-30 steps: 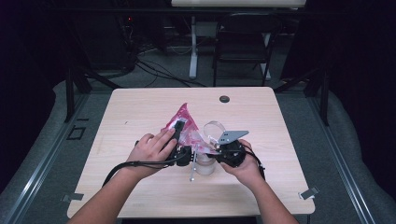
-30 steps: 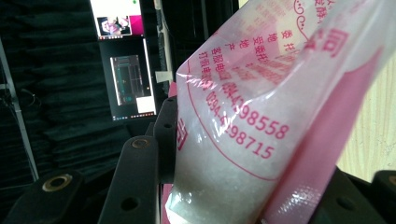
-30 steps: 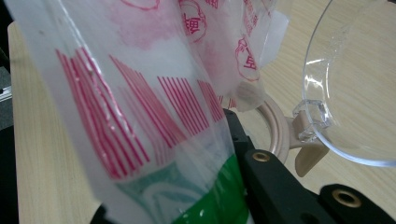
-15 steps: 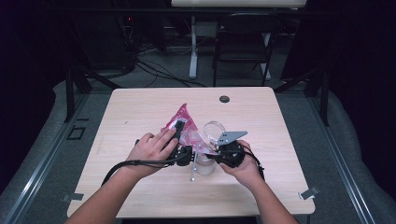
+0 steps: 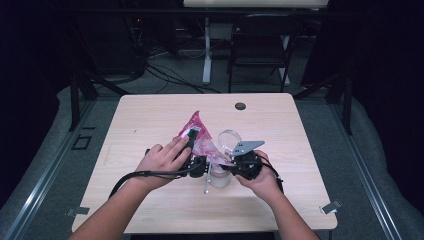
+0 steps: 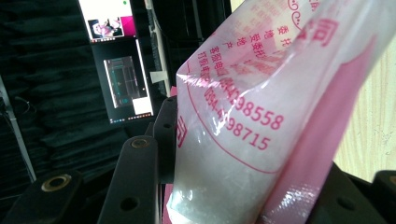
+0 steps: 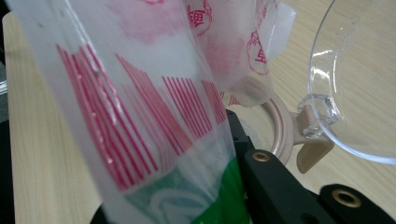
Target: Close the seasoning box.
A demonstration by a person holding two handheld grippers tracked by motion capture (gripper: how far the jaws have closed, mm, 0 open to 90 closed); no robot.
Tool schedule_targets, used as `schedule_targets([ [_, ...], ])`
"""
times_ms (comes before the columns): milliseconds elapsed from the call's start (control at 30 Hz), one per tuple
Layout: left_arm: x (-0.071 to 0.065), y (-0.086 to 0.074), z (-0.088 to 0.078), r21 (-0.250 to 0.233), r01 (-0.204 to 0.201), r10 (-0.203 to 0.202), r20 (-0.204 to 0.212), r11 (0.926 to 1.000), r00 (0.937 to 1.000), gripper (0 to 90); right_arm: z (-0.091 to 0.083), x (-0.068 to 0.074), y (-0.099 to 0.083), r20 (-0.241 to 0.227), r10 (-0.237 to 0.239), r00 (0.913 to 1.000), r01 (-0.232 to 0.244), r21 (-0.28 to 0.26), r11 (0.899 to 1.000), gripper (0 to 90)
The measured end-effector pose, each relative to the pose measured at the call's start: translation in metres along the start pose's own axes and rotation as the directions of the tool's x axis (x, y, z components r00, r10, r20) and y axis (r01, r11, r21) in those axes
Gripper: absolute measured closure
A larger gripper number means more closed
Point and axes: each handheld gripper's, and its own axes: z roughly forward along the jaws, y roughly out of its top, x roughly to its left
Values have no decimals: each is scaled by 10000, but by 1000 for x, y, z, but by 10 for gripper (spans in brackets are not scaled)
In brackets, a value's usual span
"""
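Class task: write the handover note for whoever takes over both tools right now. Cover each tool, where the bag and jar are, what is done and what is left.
Left tool: shut on the pink plastic bag, which holds white grains.
Right tool: shut on the same bag's other side.
Bag hangs between both tools, just above the open glass jar, whose hinged clear lid is flipped back.
Done: bag gripped, jar opened.
Left, probably: tip the contents into the jar; no pour visible yet.
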Motion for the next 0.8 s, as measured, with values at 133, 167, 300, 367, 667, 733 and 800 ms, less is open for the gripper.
schedule_targets([
  [133,-1,0,0,2,31,-31,33,10000,10000,625,0,0,0,51,-14,10000,14,24,10000,900],
  [167,-1,1,0,8,27,-27,43,10000,10000,625,0,0,0,42,6,10000,-6,12,10000,900],
  [300,-1,1,0,-24,68,-68,19,10000,10000,628,-1,-1,0,74,-25,10000,25,31,10000,900],
  [367,-1,1,0,-62,66,-67,-114,10000,9999,629,-1,-1,0,141,-16,9999,16,-7,10000,900],
  [667,0,1,0,-22,103,-103,40,9999,9999,626,-4,0,1,244,-74,9997,76,-79,9999,900],
  [733,0,1,0,-16,121,-121,61,9999,9999,626,-4,1,1,288,-98,9995,100,-77,9999,900],
  [800,0,1,0,-28,170,-169,62,9999,9998,627,-4,0,1,305,-113,9995,115,-70,9999,900],
])
